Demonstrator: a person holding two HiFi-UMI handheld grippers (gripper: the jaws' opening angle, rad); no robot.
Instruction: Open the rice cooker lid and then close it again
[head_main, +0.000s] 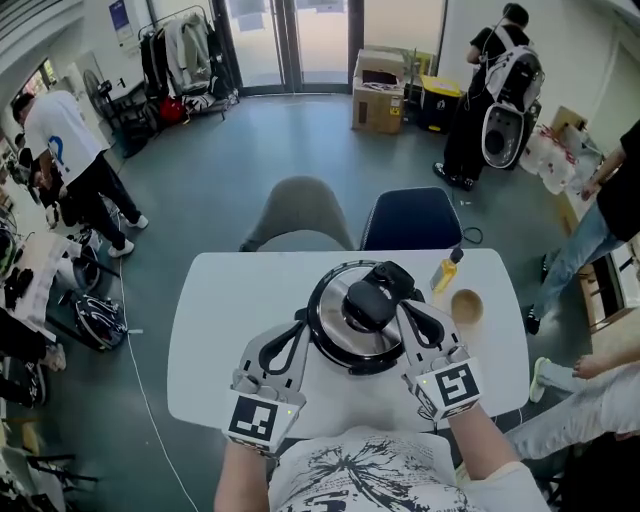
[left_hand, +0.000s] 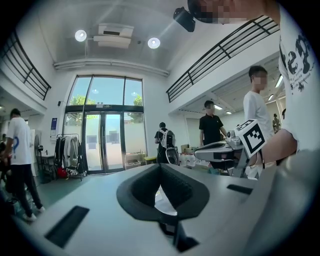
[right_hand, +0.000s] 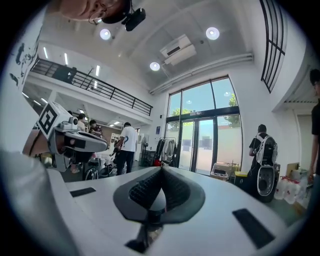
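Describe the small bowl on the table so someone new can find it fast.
On the white rounded table, find the round rice cooker with the shiny steel lid at the middle. Just right of it in the head view sit a yellow bottle with a black cap and, nearer the camera, the small tan bowl. It alone is low, open and tan.

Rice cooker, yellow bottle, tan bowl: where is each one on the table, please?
rice cooker (head_main: 345, 335), head view, on its shiny lid.
yellow bottle (head_main: 444, 273), head view, on its body.
tan bowl (head_main: 466, 306), head view, on its inside.
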